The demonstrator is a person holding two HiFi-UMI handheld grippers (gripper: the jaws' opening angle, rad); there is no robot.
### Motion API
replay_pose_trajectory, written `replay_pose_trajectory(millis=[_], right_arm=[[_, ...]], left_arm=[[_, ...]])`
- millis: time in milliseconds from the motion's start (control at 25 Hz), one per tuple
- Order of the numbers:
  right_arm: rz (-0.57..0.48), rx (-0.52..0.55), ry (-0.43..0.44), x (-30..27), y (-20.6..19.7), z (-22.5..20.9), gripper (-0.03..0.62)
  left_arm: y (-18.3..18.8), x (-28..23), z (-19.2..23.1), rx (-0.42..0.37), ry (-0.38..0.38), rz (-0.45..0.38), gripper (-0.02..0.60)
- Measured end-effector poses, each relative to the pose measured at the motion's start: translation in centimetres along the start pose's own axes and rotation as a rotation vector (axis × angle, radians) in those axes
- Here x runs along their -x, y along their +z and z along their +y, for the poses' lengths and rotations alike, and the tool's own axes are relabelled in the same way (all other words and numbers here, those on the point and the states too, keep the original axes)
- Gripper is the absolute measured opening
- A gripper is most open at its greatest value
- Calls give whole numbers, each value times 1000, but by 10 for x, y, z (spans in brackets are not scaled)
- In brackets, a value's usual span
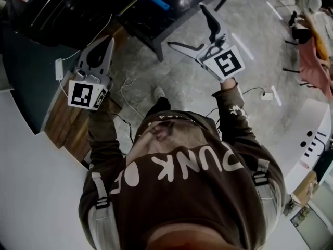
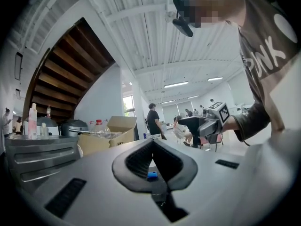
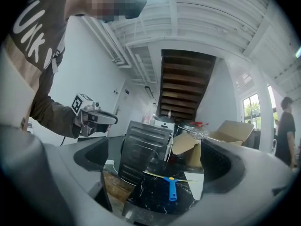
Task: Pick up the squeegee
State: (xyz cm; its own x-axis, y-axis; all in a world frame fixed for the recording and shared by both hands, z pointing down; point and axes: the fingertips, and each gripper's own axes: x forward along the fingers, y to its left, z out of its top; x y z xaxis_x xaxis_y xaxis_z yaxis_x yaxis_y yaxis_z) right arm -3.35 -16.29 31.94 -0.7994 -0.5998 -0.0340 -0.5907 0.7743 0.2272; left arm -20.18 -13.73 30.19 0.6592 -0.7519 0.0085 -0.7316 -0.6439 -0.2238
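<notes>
1. Blue-handled squeegee (image 3: 171,188) lies flat on a black marble-patterned tabletop (image 3: 148,194). Its thin yellow blade sits crosswise at the far end of the handle, and nothing touches it.
2. In the right gripper view it shows in the gap between the jaws of the right gripper (image 3: 160,164), but well beyond them, apart from either pad.
3. That gripper's jaws stand wide apart with nothing held between them. The head view shows the same spread, the two dark fingers forking away from the marker cube (image 1: 225,62).
4. The left gripper (image 1: 106,43) has its jaws pressed together at the tips and carries nothing. Its own view shows the dark pads (image 2: 136,161) meeting in a point with a hollow behind them.
5. Both grippers are held up in the air in front of the person, well apart from each other.
6. In the head view the squeegee appears near the top edge, its blue handle on the dark tabletop, beyond the two grippers and nearer the right one.
7. Behind the squeegee stand a grey metal appliance (image 3: 143,152) and an open cardboard box (image 3: 225,133). The wooden underside of a staircase (image 3: 186,84) rises above them.
8. The person wears a brown hoodie (image 1: 197,191) with white lettering.
</notes>
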Motion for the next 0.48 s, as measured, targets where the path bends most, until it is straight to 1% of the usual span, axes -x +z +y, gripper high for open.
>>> replay_pose_trajectory(millis=[200,480], right_arm=[[28,-1,-28,-37,-9,-12,594],[48,-5,-49,-63,-17,-30,594]], left_arm=[[-15,-14,36,28,-26,-11,2],[-27,-34,60,50,-55,-15,2]])
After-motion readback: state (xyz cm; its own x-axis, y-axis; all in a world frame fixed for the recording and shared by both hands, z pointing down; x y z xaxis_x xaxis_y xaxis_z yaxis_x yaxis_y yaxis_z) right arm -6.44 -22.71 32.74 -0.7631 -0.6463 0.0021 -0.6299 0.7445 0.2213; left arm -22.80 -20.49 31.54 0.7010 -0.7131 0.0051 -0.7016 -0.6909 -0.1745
